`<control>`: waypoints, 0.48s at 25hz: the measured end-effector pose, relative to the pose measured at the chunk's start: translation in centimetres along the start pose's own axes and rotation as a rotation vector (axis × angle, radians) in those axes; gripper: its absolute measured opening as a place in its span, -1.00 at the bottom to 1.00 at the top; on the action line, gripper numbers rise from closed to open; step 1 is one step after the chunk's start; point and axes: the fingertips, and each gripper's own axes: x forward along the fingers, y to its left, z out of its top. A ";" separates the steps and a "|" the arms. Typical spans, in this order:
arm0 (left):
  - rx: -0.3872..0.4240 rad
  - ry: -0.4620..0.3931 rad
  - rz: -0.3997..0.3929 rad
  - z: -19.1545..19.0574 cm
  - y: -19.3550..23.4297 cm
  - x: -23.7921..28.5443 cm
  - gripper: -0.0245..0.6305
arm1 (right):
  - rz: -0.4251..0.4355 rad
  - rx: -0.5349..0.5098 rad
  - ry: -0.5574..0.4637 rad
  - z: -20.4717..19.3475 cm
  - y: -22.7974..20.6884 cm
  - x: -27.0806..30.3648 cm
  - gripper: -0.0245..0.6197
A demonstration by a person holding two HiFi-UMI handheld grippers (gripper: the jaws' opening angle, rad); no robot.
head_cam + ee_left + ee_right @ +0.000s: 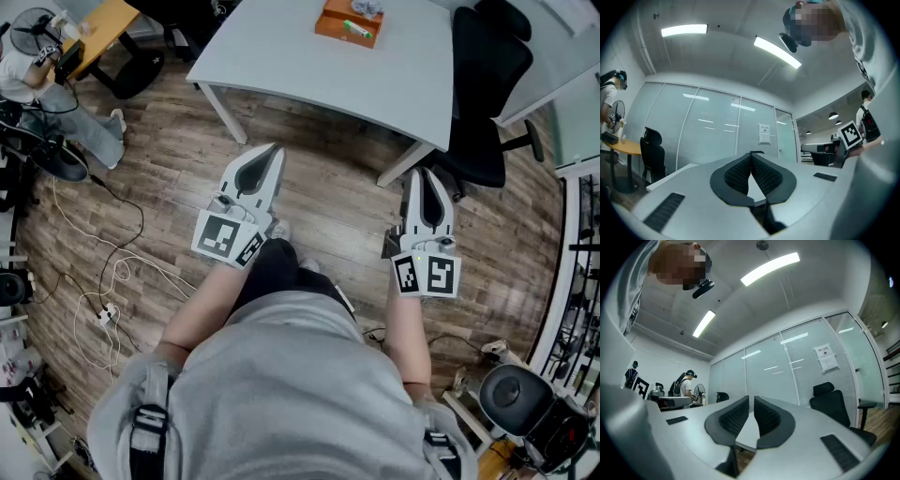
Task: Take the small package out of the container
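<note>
— Wood floor (309,178) all round me, white table (281,56) up ahead, black office chair (483,84) parked at its right corner. I'm standing well back from all of it.

— And the claws?

— My left gripper (271,152) is clenched, tips touching, nothing in it. My right gripper (424,173) is pinched down to a hairline gap, empty as well. Both sit low in front of me, pointing toward the table.

— Where's the target?

— See the orange container (349,23) on the far part of the table, well apart from both claws. Something green lies inside with clear-wrapped bits beside it. I take the small package (357,29) to be the green one, though from here I can't be sure.

— What might bite you?

— Plenty, I reckon. The chair crowds the right side, so an elbow could clip it. Cables (103,281) trail over the floor on my left, though not in my line. Both claws must open before the reach, or I'd just shove the container. It looks light, so a one-claw pull could drag it along, and bracing it with the other seems wise. Grabbing the wrong item is a real chance too.

— Any writing?

— A paper notice (827,358) hangs on the glass wall (768,376), too small to read. The square markers (225,239) on my cubes are patterns, not words. No brand shows on the container.
</note>
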 end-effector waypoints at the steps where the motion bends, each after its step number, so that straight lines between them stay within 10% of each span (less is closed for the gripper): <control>1: 0.002 0.000 0.001 0.0 0.1 -0.1 -0.86 | -0.003 -0.009 -0.001 0.1 0.1 -0.1 -0.72; 12: 0.004 0.001 0.003 -0.2 3.1 1.6 -0.86 | -0.011 -0.019 0.011 -0.9 0.1 2.5 -0.72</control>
